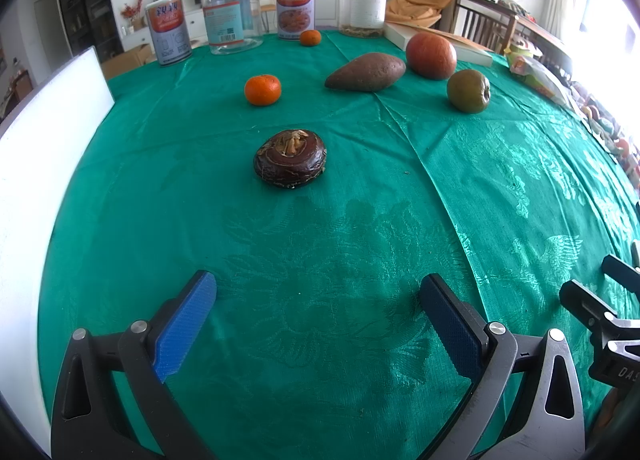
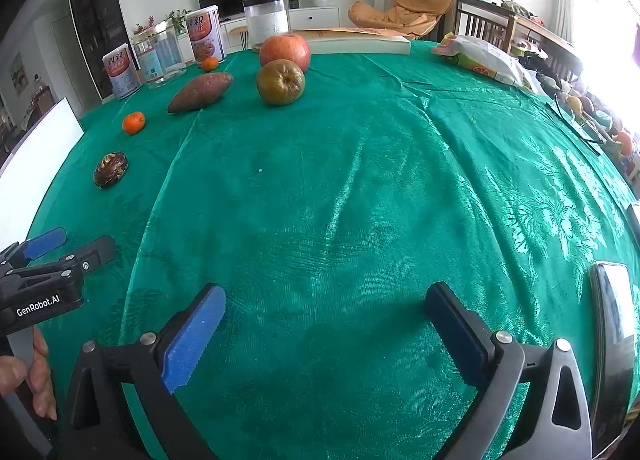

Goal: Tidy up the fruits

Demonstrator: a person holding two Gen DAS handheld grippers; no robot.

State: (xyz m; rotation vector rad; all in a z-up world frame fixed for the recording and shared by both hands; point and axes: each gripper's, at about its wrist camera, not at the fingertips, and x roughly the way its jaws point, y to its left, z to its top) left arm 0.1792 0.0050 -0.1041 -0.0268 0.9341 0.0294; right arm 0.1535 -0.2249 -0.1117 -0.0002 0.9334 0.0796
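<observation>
On the green tablecloth (image 1: 360, 260) lie a dark brown water chestnut (image 1: 290, 158), a tangerine (image 1: 262, 89), a second tangerine (image 1: 310, 37) by the cans, a sweet potato (image 1: 366, 71), a red apple (image 1: 431, 55) and a brownish-green pear (image 1: 468, 90). My left gripper (image 1: 318, 288) is open and empty, well short of the chestnut. My right gripper (image 2: 324, 300) is open and empty over bare cloth; the pear (image 2: 280, 82), apple (image 2: 285, 50), sweet potato (image 2: 201, 91), tangerine (image 2: 133, 122) and chestnut (image 2: 111, 169) lie far ahead to its left.
Two printed cans (image 1: 168, 32) (image 1: 295, 5) and two clear jars (image 1: 231, 12) (image 1: 362, 6) stand along the far edge. A white board (image 1: 36, 148) stands at the left. A flat white box (image 1: 440, 42) and snack bags (image 1: 536, 72) lie at the back right. A shiny metal object (image 2: 612, 336) lies beside my right gripper.
</observation>
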